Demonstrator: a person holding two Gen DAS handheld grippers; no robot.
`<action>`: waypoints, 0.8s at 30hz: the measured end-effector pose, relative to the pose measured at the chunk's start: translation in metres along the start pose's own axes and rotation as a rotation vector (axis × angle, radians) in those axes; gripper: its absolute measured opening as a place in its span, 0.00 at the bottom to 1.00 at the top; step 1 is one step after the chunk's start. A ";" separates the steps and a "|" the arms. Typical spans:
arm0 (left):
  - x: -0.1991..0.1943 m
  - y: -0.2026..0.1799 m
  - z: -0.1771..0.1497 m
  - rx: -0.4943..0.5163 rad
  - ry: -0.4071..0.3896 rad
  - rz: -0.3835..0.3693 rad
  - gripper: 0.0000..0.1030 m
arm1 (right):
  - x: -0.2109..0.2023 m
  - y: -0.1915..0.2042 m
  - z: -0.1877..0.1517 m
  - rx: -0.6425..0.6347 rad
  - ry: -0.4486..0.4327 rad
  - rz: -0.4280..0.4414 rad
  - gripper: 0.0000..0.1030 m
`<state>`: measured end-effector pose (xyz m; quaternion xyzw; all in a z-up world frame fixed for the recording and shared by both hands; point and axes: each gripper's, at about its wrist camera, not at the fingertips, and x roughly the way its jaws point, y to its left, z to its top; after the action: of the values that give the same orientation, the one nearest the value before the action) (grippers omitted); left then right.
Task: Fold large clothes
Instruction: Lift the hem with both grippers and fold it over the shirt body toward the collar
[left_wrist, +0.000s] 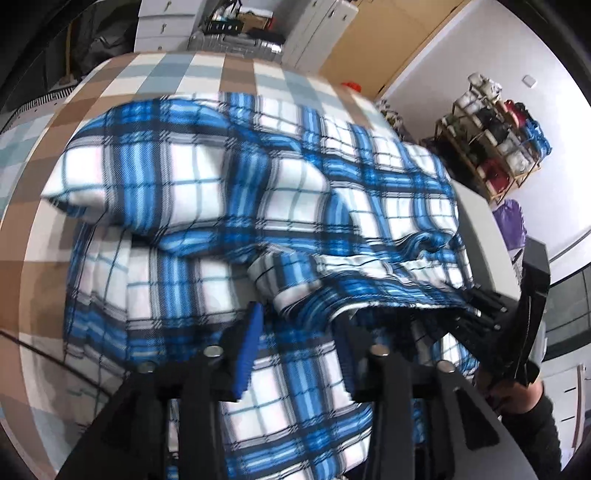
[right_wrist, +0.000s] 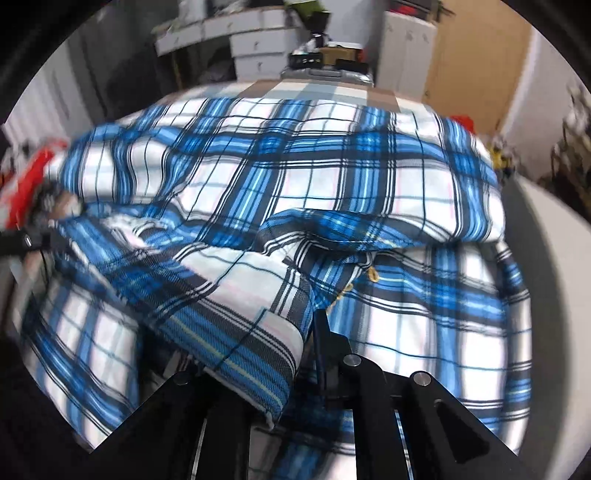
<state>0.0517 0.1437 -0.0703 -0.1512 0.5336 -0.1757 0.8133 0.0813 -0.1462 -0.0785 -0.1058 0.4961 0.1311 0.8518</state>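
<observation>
A large blue, white and black plaid garment (left_wrist: 207, 192) lies crumpled on a checked table (left_wrist: 48, 147); it also fills the right wrist view (right_wrist: 332, 177). My left gripper (left_wrist: 295, 328) is open just above the cloth, and a fold drapes over its right finger. Its blue-padded left finger (left_wrist: 249, 347) is bare. My right gripper (right_wrist: 280, 354) is shut on a folded plaid edge (right_wrist: 240, 332), with cloth draped over its left finger. The right gripper also shows at the right edge of the left wrist view (left_wrist: 487, 306), holding the cloth's edge.
White drawers (left_wrist: 162, 22) and a silver suitcase (left_wrist: 236, 44) stand beyond the table's far edge. A wooden shelf with bags (left_wrist: 495, 140) is at the right. A grey surface (left_wrist: 487, 240) borders the cloth on the right. Something red (right_wrist: 26, 177) lies at the left.
</observation>
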 end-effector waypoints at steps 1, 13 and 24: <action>-0.001 0.003 -0.002 -0.008 0.013 -0.006 0.37 | -0.002 0.002 0.000 -0.015 0.006 -0.010 0.13; -0.043 0.028 -0.003 -0.014 -0.019 -0.147 0.37 | -0.019 0.013 -0.032 -0.164 -0.009 -0.111 0.98; 0.010 -0.038 0.022 0.104 0.025 -0.180 0.38 | -0.063 -0.034 -0.008 0.228 -0.239 0.153 0.98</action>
<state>0.0708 0.1067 -0.0537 -0.1539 0.5181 -0.2775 0.7943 0.0566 -0.1880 -0.0257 0.0459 0.4096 0.1502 0.8987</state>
